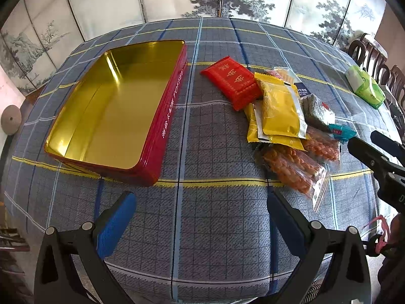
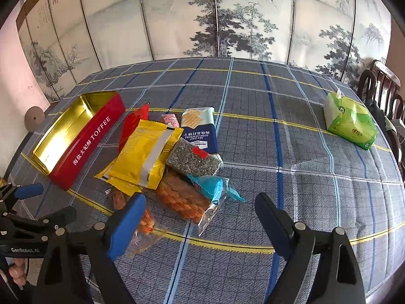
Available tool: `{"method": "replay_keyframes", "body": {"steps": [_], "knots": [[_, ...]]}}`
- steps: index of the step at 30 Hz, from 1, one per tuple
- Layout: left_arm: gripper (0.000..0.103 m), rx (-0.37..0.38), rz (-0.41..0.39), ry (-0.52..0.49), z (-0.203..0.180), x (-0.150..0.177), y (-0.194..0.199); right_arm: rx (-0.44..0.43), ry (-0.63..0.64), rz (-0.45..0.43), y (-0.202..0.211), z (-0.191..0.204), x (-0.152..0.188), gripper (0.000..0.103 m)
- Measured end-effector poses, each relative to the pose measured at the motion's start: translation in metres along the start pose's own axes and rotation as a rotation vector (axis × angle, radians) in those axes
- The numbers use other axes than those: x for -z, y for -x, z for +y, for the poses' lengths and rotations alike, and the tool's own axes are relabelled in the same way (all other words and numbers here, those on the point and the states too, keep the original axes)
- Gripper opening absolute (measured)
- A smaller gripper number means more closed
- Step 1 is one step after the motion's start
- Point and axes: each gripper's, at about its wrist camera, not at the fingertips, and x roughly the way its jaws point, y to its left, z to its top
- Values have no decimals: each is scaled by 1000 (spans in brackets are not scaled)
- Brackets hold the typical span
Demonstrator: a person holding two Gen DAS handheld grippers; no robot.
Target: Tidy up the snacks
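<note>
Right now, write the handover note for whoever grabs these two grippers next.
Left gripper: open, empty, hovering over bare tablecloth in front of the tin.
Right gripper: open, empty, poised just short of the snack pile, nearest the teal candy wrapper and the clear bags of orange snacks.
Red toffee tin: open, gold inside, nothing in it.
Pile beside the tin: red packet, yellow packets, soda crackers pack, seed bar.
Green tissue pack sits apart, far right.
Done: nothing packed yet.
Left: every snack still needs to go into the tin.
</note>
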Motion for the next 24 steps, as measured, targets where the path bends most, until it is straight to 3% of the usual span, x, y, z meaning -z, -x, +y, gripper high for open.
{"method": "replay_keyframes", "body": {"steps": [17,21,24], "knots": [[102,3,7,-5,-4,1,-1,5,-7,12,-5,-5,1,88],[102,5,11,-5,-4,0,-2,-2,-7,19,-9,-7,1,79],[102,7,15,-7,-4,-1,-4,-1,-8,27,-13,-8,2,78]]}}
